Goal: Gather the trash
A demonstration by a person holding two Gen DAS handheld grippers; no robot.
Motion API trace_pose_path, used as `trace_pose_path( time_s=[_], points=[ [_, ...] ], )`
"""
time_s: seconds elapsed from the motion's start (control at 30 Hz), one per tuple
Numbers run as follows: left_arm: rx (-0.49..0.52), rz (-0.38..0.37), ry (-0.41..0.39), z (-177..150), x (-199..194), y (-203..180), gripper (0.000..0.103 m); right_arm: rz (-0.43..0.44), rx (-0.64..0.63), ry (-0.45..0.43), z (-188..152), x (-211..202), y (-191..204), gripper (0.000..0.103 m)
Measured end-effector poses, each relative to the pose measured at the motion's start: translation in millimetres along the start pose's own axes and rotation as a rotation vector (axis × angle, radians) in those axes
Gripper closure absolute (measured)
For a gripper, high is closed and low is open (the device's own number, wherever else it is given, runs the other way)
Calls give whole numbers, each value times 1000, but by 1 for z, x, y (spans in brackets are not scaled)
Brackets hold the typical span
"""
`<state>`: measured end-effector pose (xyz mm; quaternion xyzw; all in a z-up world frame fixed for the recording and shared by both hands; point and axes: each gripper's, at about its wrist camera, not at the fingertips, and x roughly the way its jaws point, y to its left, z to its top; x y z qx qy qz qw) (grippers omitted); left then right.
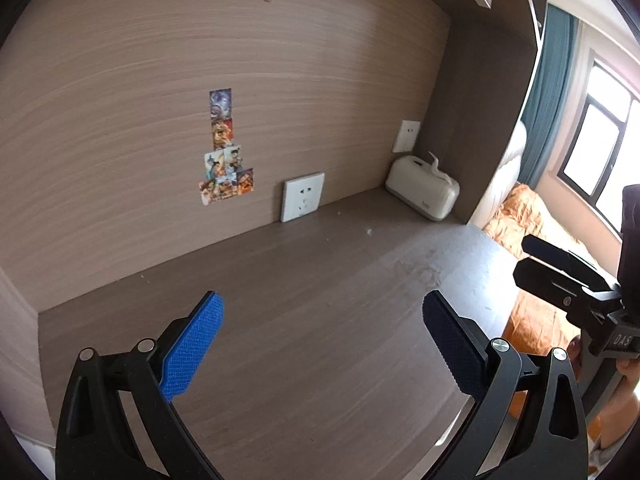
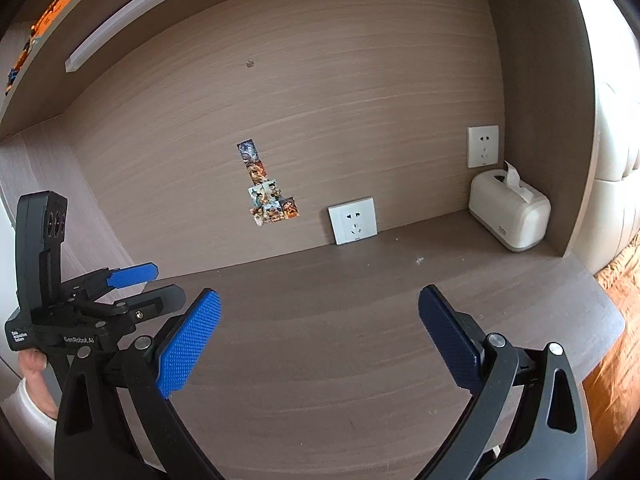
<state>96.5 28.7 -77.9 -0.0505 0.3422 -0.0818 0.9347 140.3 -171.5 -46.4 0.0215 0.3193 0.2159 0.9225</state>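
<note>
I am holding both grippers above the desk (image 2: pixel 320 360), and the left gripper (image 1: pixel 323 344) and the right gripper (image 2: pixel 320 340) are both gaping wide with nothing in them. I am looking for trash, and I think the only bit is the tiny white scrap (image 2: pixel 419 260) lying far back near the tissue box (image 2: pixel 510 212). Next I need to reach over it and pinch carefully, because it looks very small.

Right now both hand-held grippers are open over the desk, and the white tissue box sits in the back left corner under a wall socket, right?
Almost. The tissue box sits in the back right corner, not the left, as the right wrist view shows. The rest holds: a wall socket is above it, and the left hand-held gripper and right hand-held gripper are both open over the desk.
</note>
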Motion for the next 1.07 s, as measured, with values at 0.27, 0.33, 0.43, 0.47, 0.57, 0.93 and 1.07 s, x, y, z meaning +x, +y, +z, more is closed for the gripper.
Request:
trace_pose_path(
  time_s=[0.27, 0.33, 0.43, 0.47, 0.57, 0.93, 1.07],
  points=[
    [-42, -13, -10, 7, 1, 12, 5, 5, -19, 7, 4, 5, 3, 4],
    [-36, 4, -17, 8, 1, 11, 5, 3, -20, 13, 4, 6, 3, 4],
    [-26, 36, -30, 8, 1, 10, 5, 0, -21, 18, 3, 7, 3, 4],
    [-23, 45, -34, 8, 1, 10, 5, -1, -19, 19, 2, 7, 2, 4],
    [-7, 54, -33, 6, 3, 7, 5, -3, -12, 21, 1, 6, 0, 4],
    [-12, 59, -23, 4, 3, 8, 5, -7, -8, 27, -5, 3, -3, 4],
    [-1, 75, -27, 3, 3, 8, 5, -7, -7, 31, -6, 3, -2, 4]
  ],
)
